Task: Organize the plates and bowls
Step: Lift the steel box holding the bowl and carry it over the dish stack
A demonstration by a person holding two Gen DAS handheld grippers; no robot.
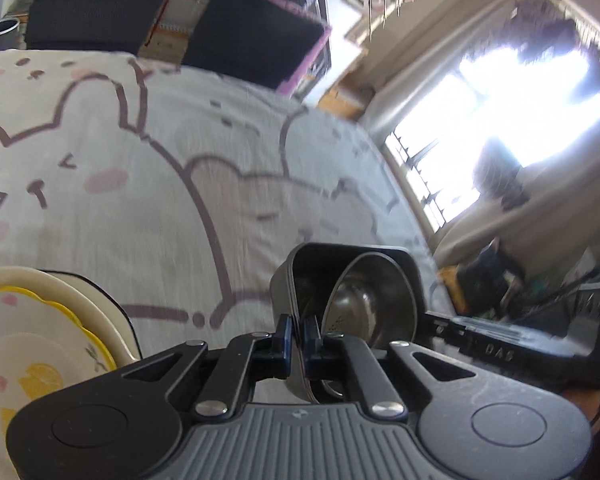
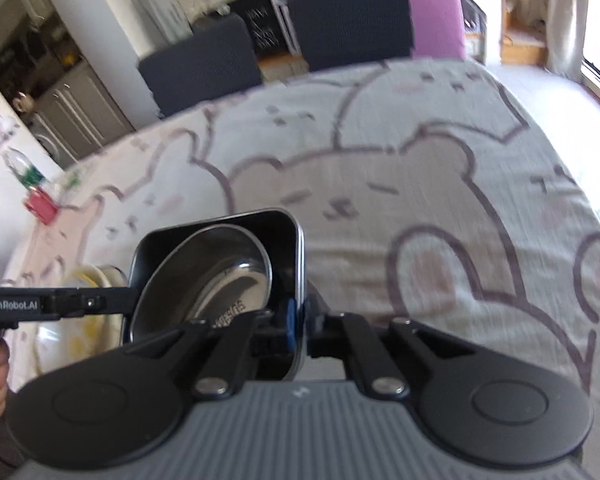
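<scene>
A black square bowl [image 1: 380, 264] with a steel bowl [image 1: 364, 312] tilted inside it is held above the table by both grippers. My left gripper [image 1: 299, 338] is shut on its left wall. My right gripper [image 2: 299, 320] is shut on the black bowl's [image 2: 288, 236] right wall, with the steel bowl [image 2: 220, 276] leaning inside. The left gripper's body [image 2: 52, 304] shows at the left of the right wrist view, the right gripper's body [image 1: 500, 340] in the left wrist view. A stack of plates [image 1: 40, 320] with a yellow-rimmed one on top lies at lower left.
The table carries a cloth printed with bears [image 2: 380, 168]. Two dark chairs [image 2: 204, 64] stand at the far edge. A bright window [image 1: 500, 128] is to the right. Small items including a red object [image 2: 40, 206] sit at the table's left edge.
</scene>
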